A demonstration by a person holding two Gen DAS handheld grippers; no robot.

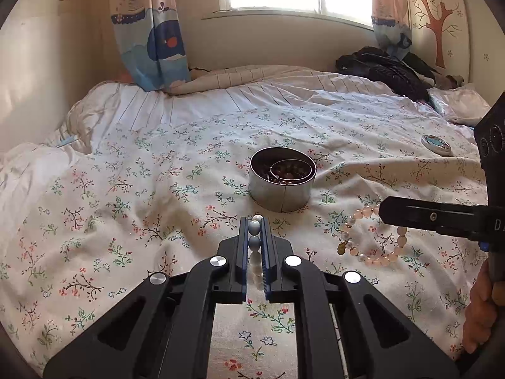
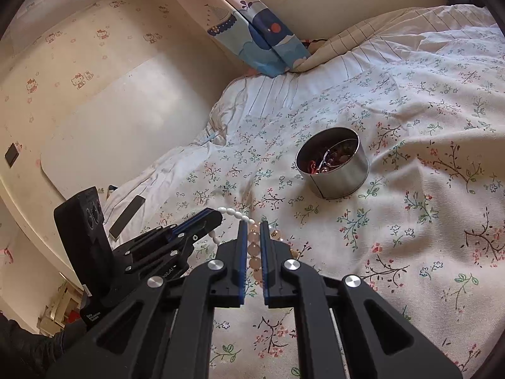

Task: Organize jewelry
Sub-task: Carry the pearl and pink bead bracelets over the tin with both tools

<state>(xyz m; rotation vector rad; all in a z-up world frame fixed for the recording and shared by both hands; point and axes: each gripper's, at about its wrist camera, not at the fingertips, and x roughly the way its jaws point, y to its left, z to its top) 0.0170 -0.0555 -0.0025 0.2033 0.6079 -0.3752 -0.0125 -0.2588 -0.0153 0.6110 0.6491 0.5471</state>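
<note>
My left gripper (image 1: 255,221) is shut on a white bead bracelet (image 1: 254,228), whose oval beads sit in a row between its blue pads. My right gripper (image 2: 253,223) is shut on a pink bead bracelet (image 2: 254,249). In the left wrist view that pink bead bracelet (image 1: 372,240) hangs in a loop from the right gripper's (image 1: 383,213) black tip, just above the floral bedspread. In the right wrist view the left gripper (image 2: 217,214) enters from the left, the white bead bracelet (image 2: 230,212) curving off its tip. A round metal tin (image 1: 282,179) holding dark red jewelry stands beyond both grippers.
The floral bedspread (image 1: 157,164) covers the bed. A small round lid (image 1: 436,145) lies at the right. Dark clothing (image 1: 385,69) is piled at the far right corner, and a whale-print curtain (image 1: 157,38) hangs by the window. A dark phone (image 2: 126,216) lies near the bed's left edge.
</note>
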